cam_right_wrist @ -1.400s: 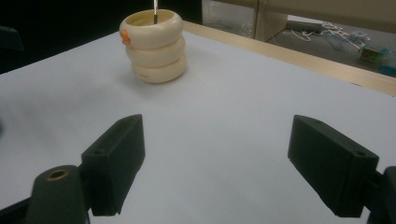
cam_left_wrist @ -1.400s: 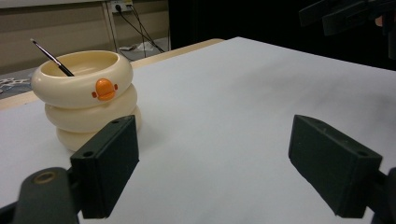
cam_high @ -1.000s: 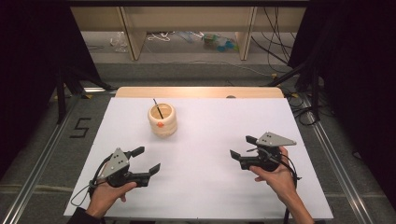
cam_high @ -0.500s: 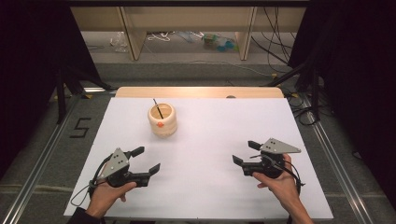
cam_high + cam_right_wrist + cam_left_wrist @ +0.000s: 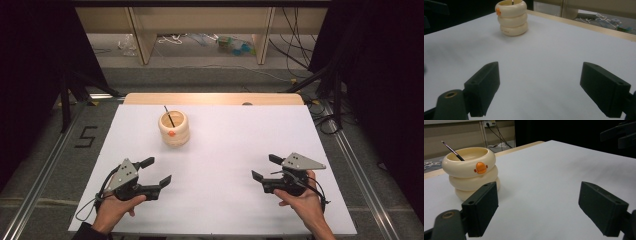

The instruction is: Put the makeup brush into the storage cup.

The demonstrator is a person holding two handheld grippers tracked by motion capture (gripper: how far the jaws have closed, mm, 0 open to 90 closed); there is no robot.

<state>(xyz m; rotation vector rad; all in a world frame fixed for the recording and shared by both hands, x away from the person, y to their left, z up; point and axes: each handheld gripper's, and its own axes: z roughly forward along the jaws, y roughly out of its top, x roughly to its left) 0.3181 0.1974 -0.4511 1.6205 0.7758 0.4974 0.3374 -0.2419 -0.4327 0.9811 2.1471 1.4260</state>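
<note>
Ringed cream pot [image 5: 174, 129] holding a brush [image 5: 168, 115]: upright on bench [image 5: 225, 150], well ahead of left gripper [image 5: 156, 171] and right gripper [image 5: 266, 167]; both jaws spread, empty.

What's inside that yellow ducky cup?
A thin black paintbrush leans inside the cream ringed cup, its tip poking above the rim. The cup's wall hides its lower end and the bottom.
</note>
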